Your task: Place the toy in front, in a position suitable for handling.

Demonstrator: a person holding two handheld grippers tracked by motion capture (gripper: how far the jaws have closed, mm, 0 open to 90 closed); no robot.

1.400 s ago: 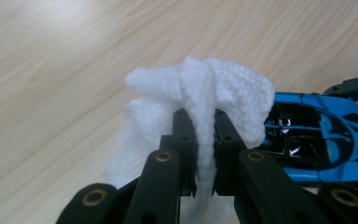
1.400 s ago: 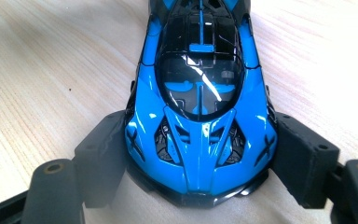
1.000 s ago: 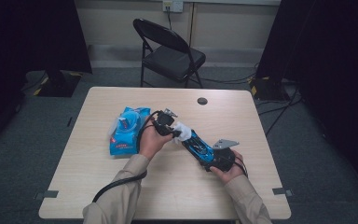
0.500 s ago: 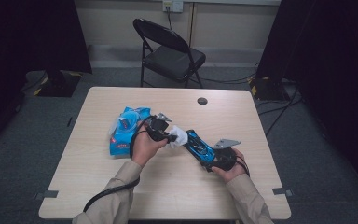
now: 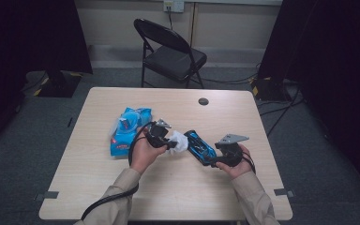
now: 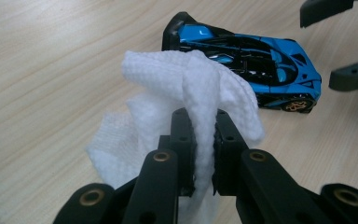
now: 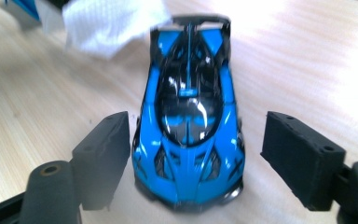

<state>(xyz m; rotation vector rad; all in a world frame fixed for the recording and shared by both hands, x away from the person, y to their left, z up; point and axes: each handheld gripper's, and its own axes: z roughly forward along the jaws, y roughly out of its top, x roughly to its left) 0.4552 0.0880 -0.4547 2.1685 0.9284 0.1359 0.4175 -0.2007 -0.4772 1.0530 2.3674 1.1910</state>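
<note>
From above, the left tool (image 5: pixel 168 142) sits near the middle of the table (image 5: pixel 178 197), its jaws pinched on a white wipe (image 5: pixel 180 141) that hangs against the near end of a blue toy car (image 5: pixel 200 146). The right tool (image 5: pixel 214 159) is at the car's other end. Just left of the left hand lies a blue wipes pack (image 5: pixel 125 131), flat on the table with its top flap lifted; what is inside I cannot make out. The right half of the table and the strip along the front edge are open wood, and a folding chair (image 5: pixel 171 54) stands beyond the far edge.

In the left gripper view, the left tool (image 6: pixel 205 128) is clamped tight on a fold of the wipe (image 6: pixel 200 88), which bunches up over the car's tail (image 6: pixel 242 63).

In the right gripper view, the right tool (image 7: pixel 191 154) stands wide, one jaw touching the car (image 7: pixel 186 121) on its left flank, the other clear of it on the right. The car rests on the table, the wipe (image 7: pixel 107 23) at its far end.
</note>
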